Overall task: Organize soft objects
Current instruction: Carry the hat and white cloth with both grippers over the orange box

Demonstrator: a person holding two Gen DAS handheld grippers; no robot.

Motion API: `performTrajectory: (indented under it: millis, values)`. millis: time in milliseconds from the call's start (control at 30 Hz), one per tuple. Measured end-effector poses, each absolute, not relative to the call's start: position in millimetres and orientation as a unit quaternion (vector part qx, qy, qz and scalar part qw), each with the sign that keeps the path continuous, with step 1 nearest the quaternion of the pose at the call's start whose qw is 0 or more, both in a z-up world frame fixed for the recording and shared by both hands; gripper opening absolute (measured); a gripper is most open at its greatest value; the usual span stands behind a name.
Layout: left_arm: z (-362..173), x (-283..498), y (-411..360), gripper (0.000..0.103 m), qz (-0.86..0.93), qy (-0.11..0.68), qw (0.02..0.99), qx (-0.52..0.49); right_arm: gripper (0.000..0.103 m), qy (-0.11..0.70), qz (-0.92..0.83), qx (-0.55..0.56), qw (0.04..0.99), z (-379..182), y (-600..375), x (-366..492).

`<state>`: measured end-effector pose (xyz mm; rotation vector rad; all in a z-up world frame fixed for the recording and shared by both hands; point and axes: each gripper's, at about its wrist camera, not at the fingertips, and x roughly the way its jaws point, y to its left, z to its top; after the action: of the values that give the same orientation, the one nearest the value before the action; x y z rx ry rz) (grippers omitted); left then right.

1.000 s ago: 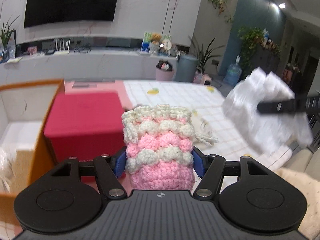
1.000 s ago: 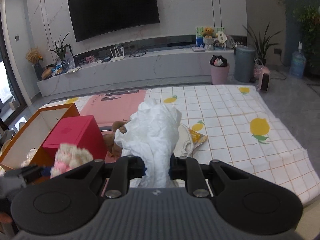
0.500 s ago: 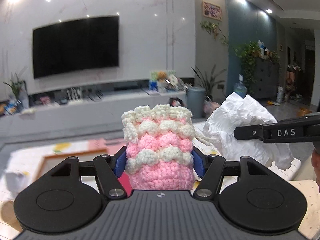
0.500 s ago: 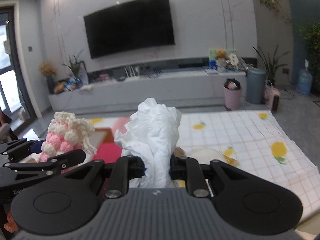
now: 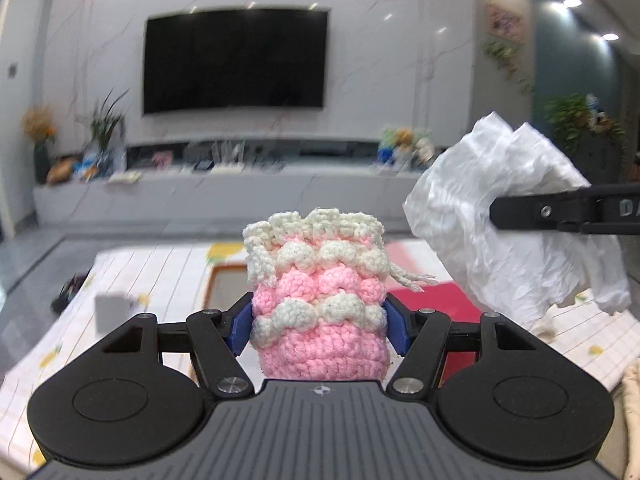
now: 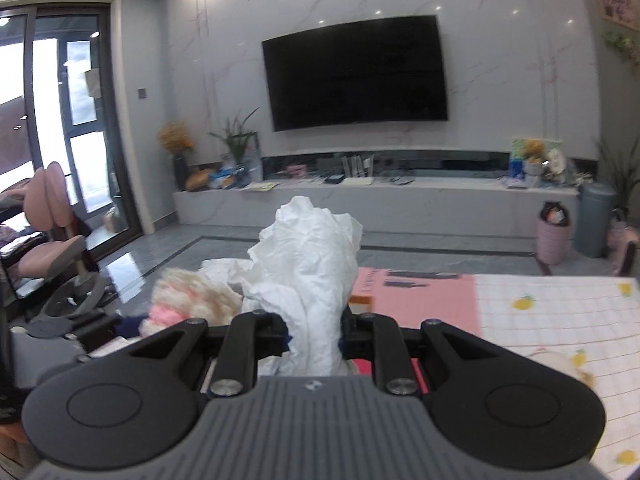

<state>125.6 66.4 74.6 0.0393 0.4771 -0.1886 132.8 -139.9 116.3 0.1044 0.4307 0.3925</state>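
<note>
Two soft items ride aloft: the left gripper (image 5: 320,322) is clamped on a pink-and-cream crochet pouch (image 5: 318,300), the right gripper (image 6: 314,330) on a crumpled white bag (image 6: 308,264). Neither is yet stowed; the orange box (image 5: 224,276) waits on the checked mat (image 5: 160,264) below.

Right tongs (image 5: 496,216) cut off by frame edge; box (image 5: 224,280) mostly hidden, blurred.

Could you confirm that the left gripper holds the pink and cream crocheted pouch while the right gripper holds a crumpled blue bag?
Not quite: the bag in the right gripper is white, not blue, as the right wrist view shows. The left gripper does hold the pink and cream crocheted pouch.
</note>
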Motion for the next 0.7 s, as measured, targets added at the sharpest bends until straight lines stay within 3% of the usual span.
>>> performTrajectory:
  millis: [200,467,700]
  values:
    - [52.6,139.7,102.4,0.074,-0.044,0.278,0.959,-0.016,0.018,0.262,0.225,0.080,0.935,74.3,-103.9,169.1]
    - [58.6,140.0,112.1,0.074,-0.026,0.268,0.963,-0.018,0.018,0.375,0.220,0.011,0.900,-7.8,-63.3,211.9]
    - [52.1,151.5,140.3,0.074,-0.023,0.280,0.959,-0.032,0.018,0.394,0.204,-0.005,0.896,-22.9,-50.3,234.2]
